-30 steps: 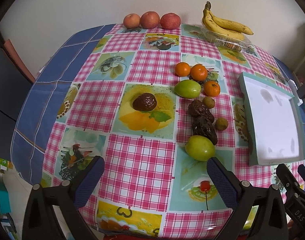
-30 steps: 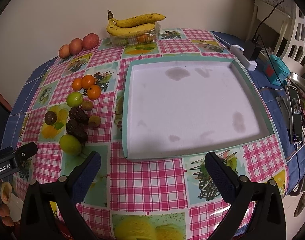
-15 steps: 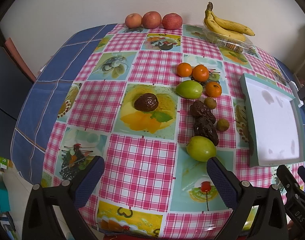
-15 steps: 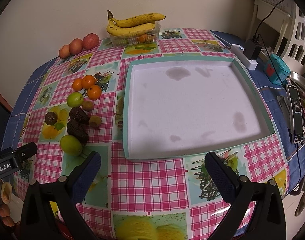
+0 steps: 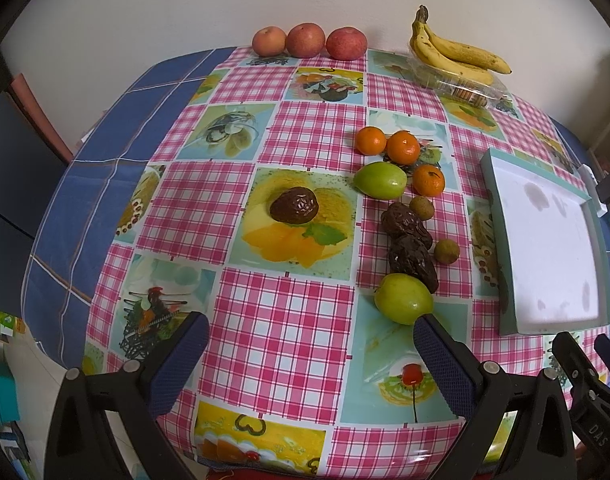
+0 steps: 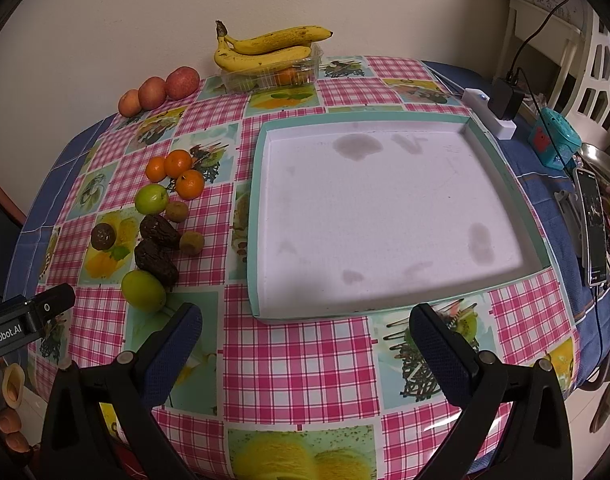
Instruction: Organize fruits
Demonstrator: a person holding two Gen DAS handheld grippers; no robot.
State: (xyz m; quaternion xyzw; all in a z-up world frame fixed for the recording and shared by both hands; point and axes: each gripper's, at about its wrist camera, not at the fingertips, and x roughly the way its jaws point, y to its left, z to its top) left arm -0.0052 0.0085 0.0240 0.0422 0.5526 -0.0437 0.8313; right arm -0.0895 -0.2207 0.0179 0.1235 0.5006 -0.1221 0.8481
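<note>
Left wrist view: left gripper (image 5: 311, 354) spread wide, empty, above the near table edge. From left: a dark fruit (image 5: 293, 205) lies alone; a cluster of green fruits (image 5: 403, 298), dates (image 5: 412, 258) and oranges (image 5: 402, 146) lies mid-table; apples (image 5: 307, 40) and bananas (image 5: 457, 54) sit at the far edge. Right wrist view: right gripper (image 6: 305, 350) likewise spread, empty, before the tray (image 6: 255, 216), which appears bare apart from stains.
</note>
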